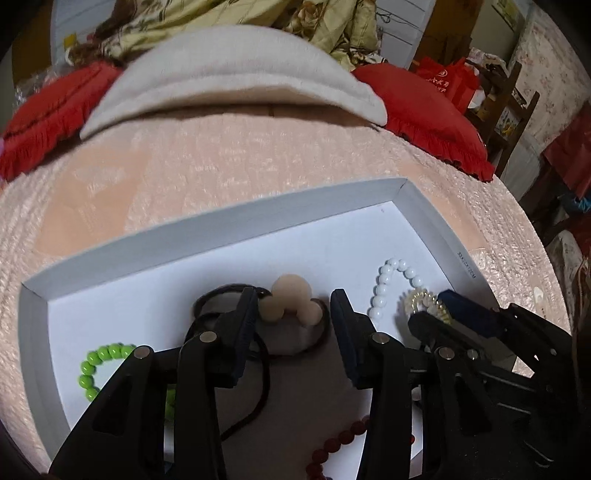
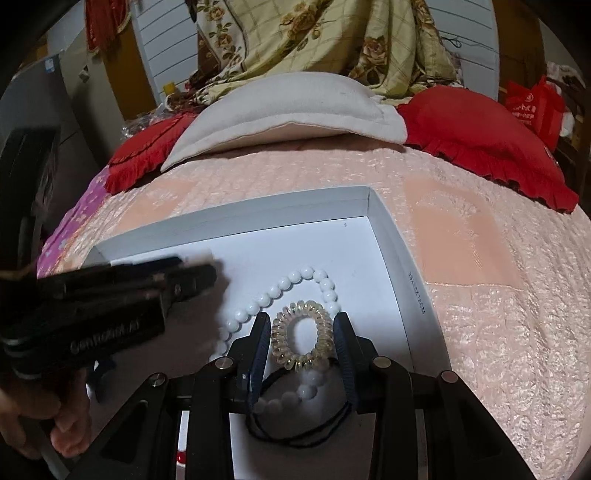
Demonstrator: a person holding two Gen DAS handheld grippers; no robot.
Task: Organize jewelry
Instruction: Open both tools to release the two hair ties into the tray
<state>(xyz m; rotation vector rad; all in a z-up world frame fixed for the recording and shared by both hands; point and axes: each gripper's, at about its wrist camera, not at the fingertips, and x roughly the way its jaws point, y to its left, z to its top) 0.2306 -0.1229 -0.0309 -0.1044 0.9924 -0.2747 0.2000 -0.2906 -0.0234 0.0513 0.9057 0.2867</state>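
Observation:
A shallow white tray (image 1: 221,221) (image 2: 258,210) lies on a pink quilted bedspread. My left gripper (image 1: 293,302) stands low over it, jaws astride a peach pom-pom hair tie (image 1: 291,295) on a dark red elastic, with a gap at the right pad. My right gripper (image 2: 301,325) (image 1: 436,302) has both pads against a clear spiral hair tie (image 2: 299,339) (image 1: 421,299) just above a white bead bracelet (image 2: 280,284) (image 1: 380,291). Also in the tray are a green bead bracelet (image 1: 107,350), a dark red bead bracelet (image 1: 343,439) and thin black elastics (image 1: 207,299) (image 2: 295,424).
A cream pillow (image 2: 288,107) and two red fringed cushions (image 2: 480,129) (image 1: 51,110) lie at the head of the bed, with a floral quilt (image 2: 314,33) behind. A person's hand (image 2: 55,424) holds the blurred left gripper (image 2: 192,275). A wooden rack (image 1: 517,107) stands at the right.

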